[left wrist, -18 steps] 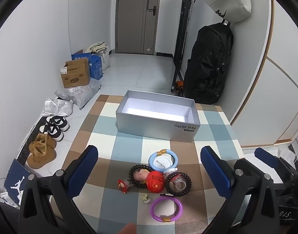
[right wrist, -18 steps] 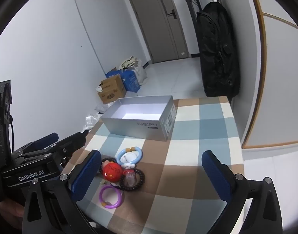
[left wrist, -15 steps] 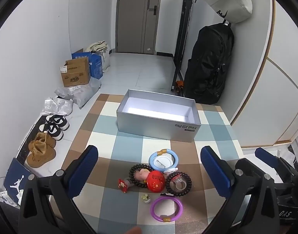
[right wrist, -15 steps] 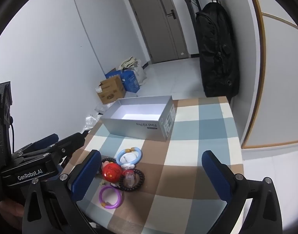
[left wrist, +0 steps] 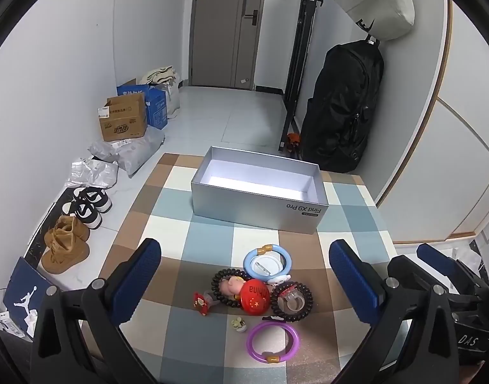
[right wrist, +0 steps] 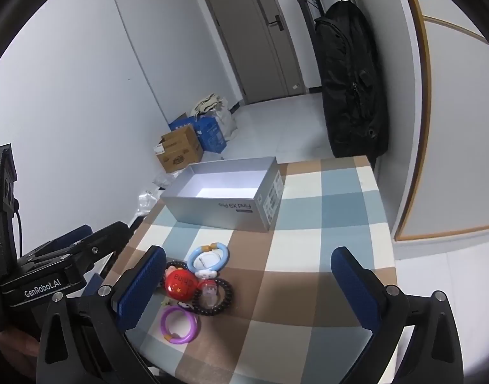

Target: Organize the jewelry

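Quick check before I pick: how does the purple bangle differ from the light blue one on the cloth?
The purple bangle lies nearest the grippers, apart from the pile; the light blue bangle lies farther off, toward the grey box. The purple one's centre shows bare cloth, while the light blue one rings a white piece. The purple looks thinner and translucent, the light blue thicker and opaque. Both lie flat and carry a gold clasp.

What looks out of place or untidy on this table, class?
The jewelry lies in a heap on the checked cloth: the red ball sits on overlapping dark bead bracelets, while the grey box behind stands empty.
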The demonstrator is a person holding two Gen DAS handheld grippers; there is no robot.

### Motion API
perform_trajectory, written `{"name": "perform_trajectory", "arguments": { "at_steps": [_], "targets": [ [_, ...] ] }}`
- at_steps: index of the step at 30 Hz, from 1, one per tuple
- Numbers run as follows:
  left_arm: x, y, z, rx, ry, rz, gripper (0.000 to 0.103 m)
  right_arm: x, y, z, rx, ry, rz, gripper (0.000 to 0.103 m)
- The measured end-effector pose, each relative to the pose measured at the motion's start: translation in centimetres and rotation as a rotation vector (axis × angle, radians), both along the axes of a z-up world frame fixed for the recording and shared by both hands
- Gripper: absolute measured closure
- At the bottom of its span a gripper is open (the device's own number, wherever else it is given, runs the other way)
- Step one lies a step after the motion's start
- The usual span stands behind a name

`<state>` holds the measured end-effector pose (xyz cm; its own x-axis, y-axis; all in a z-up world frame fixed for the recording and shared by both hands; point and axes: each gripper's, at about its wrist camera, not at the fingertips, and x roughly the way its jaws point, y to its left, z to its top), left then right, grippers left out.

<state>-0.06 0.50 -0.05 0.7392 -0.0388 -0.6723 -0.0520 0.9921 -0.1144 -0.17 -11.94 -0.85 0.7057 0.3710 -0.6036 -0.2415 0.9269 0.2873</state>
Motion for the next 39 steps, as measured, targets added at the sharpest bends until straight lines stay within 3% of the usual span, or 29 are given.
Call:
{"name": "perform_trajectory", "arguments": {
  "at_steps": [39],
  "targets": [
    [0.16, 0.41, -0.44, -0.028, 0.03, 0.005, 0.001, -0.13, 0.0, 0.15, 0.019, 0.004, 0.001, 0.0]
  ]
}}
